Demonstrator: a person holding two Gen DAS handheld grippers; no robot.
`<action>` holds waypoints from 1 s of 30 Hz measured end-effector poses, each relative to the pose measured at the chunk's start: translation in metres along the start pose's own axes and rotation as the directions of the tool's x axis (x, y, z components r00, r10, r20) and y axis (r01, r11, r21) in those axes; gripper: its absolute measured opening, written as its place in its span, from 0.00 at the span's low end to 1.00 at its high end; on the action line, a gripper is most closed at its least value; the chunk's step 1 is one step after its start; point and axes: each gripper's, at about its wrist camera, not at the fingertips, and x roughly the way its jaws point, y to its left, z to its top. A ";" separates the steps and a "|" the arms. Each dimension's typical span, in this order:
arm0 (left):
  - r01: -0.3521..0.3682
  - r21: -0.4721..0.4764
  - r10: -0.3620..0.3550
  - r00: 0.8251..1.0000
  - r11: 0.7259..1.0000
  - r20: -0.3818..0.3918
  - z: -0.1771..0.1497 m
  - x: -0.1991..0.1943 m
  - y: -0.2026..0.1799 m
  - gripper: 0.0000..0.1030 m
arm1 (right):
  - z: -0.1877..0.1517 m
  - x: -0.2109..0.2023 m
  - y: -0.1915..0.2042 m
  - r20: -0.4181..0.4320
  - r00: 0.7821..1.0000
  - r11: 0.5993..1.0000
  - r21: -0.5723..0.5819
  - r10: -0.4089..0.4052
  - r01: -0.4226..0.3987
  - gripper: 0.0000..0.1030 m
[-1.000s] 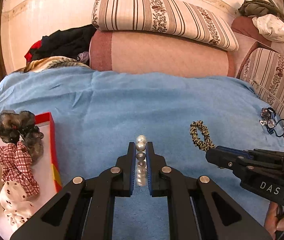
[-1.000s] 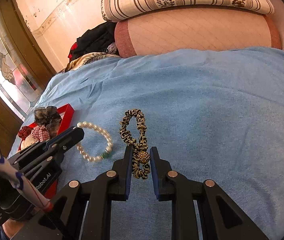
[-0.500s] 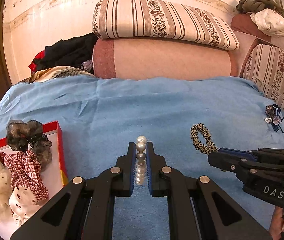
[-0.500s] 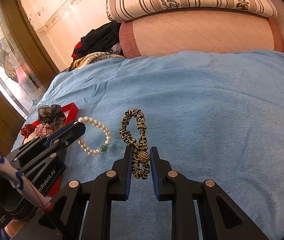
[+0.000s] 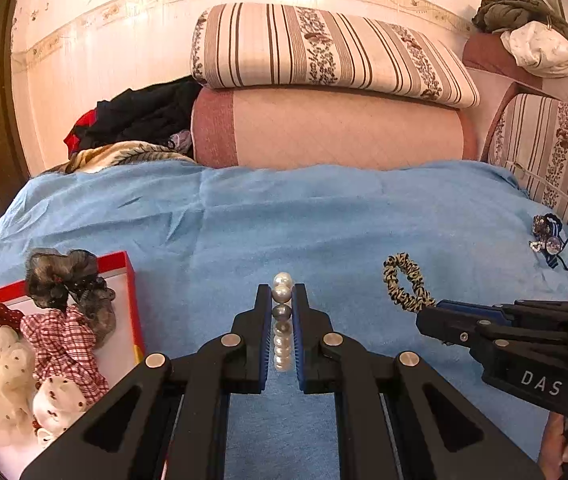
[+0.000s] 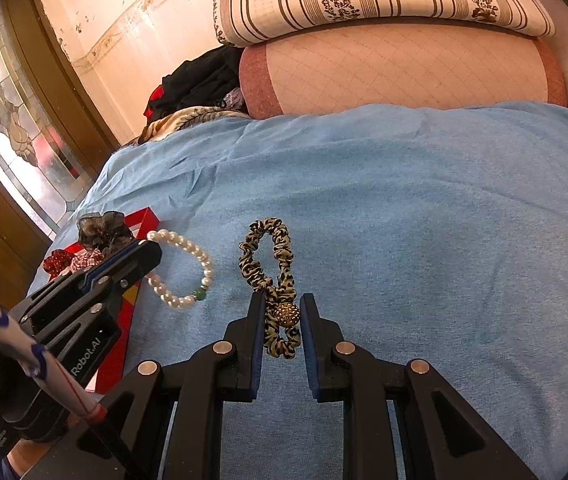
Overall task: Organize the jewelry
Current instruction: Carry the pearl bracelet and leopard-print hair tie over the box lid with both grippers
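Note:
My left gripper (image 5: 282, 292) is shut on a pearl bracelet (image 5: 282, 320), which it holds edge-on above the blue bedspread; from the right wrist view the bracelet (image 6: 187, 268) hangs as a loop from the left gripper (image 6: 145, 254). My right gripper (image 6: 281, 302) is shut on a leopard-print scrunchie (image 6: 271, 256) with a gold bead (image 6: 287, 314); the scrunchie (image 5: 406, 282) also shows in the left wrist view, at the right gripper's tips (image 5: 430, 316). A red-rimmed box (image 5: 129, 304) at the left holds several scrunchies (image 5: 59, 336).
The blue bedspread (image 5: 324, 220) covers the bed. A pink bolster (image 5: 332, 128) and striped pillow (image 5: 324, 48) lie at the back, with a clothes pile (image 5: 139, 116) at back left. A small heap of hair ties and jewelry (image 5: 550, 240) lies at far right.
Both grippers have lifted slightly with their items. The left gripper shifted toward the red box, which now shows more fully in its view.

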 end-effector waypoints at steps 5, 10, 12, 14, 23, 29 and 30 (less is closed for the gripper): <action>-0.003 -0.006 0.003 1.000 1.000 0.031 0.002 -0.018 0.004 0.09 | -0.001 -0.008 0.008 0.019 1.000 1.000 -0.012 0.002 -0.002 0.18; -0.011 -0.016 0.012 0.997 1.000 0.071 0.002 -0.046 0.013 0.09 | -0.004 -0.018 0.022 0.039 0.999 1.000 -0.011 0.011 -0.010 0.18; -0.021 -0.021 0.023 0.996 1.000 0.087 0.000 -0.059 0.021 0.09 | -0.006 -0.023 0.032 0.045 0.999 1.000 -0.004 0.029 -0.029 0.18; -0.035 -0.031 0.038 0.995 0.999 0.095 -0.002 -0.068 0.031 0.09 | -0.011 -0.028 0.045 0.053 0.998 0.999 -0.001 0.047 -0.047 0.18; -0.076 -0.099 0.087 0.990 0.992 0.115 -0.013 -0.102 0.087 0.09 | -0.026 -0.026 0.094 0.023 0.995 0.995 0.015 0.099 -0.099 0.18; -0.125 -0.160 0.143 0.984 0.979 0.107 -0.025 -0.117 0.129 0.09 | -0.030 -0.018 0.139 -0.003 0.993 0.992 -0.055 0.118 -0.118 0.18; -0.131 -0.167 0.150 0.983 0.977 0.105 -0.026 -0.119 0.134 0.09 | -0.031 -0.016 0.146 -0.009 0.992 0.990 -0.062 0.124 -0.124 0.18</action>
